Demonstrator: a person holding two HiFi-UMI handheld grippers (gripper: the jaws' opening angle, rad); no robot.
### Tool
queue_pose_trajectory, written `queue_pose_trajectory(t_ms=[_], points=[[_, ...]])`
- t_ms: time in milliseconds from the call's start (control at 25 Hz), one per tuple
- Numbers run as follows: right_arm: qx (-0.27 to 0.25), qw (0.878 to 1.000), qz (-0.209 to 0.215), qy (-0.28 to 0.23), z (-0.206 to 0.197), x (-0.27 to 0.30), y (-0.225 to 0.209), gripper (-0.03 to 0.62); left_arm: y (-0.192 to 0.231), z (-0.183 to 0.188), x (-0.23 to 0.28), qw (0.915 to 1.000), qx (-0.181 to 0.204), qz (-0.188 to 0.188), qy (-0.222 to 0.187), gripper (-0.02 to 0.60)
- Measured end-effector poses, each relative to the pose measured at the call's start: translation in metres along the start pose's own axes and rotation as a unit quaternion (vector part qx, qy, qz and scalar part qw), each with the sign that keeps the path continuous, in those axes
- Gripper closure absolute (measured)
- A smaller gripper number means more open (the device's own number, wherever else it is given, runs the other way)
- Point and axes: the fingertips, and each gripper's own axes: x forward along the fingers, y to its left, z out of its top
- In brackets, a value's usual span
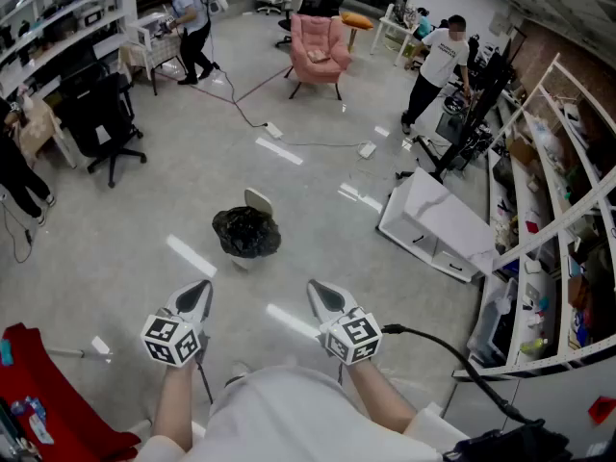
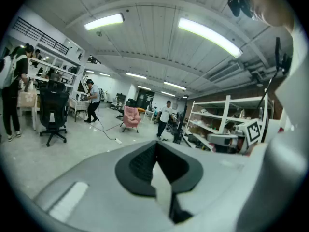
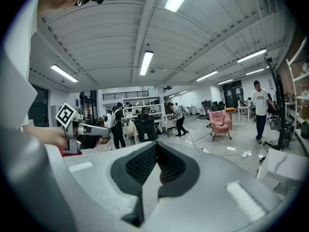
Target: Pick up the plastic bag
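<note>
The black plastic bag (image 1: 246,232) sits crumpled and bunched on the grey floor, glossy, lining a small bin.

Black bag (image 1: 246,231). Pink chair (image 1: 319,51). Grey floor (image 1: 144,210). Red cloth (image 1: 43,393). White cabinet (image 1: 438,224). Black-and-white square marks on cubes (image 1: 173,340).

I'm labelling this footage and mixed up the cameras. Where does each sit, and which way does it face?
Head view: on the head, facing steeply down at the floor and plastic bag; forearms, left tool, right tool show.
Left gripper view: on the left tool, facing across the room; its shut jaws show.
Right gripper view: on the right tool, likewise; shut jaws show.
All share the pink armchair.
</note>
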Motion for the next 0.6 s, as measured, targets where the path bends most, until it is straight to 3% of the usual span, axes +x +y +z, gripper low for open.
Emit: queue_pose_trajectory(t_ms=[600], points=[[-0.01, 1.0, -0.008, -0.007, 0.005, 0.008, 0.02, 0.595, 0.009, 0.003, -0.007, 0.9997, 0.01, -0.021, -0.003, 0.578]])
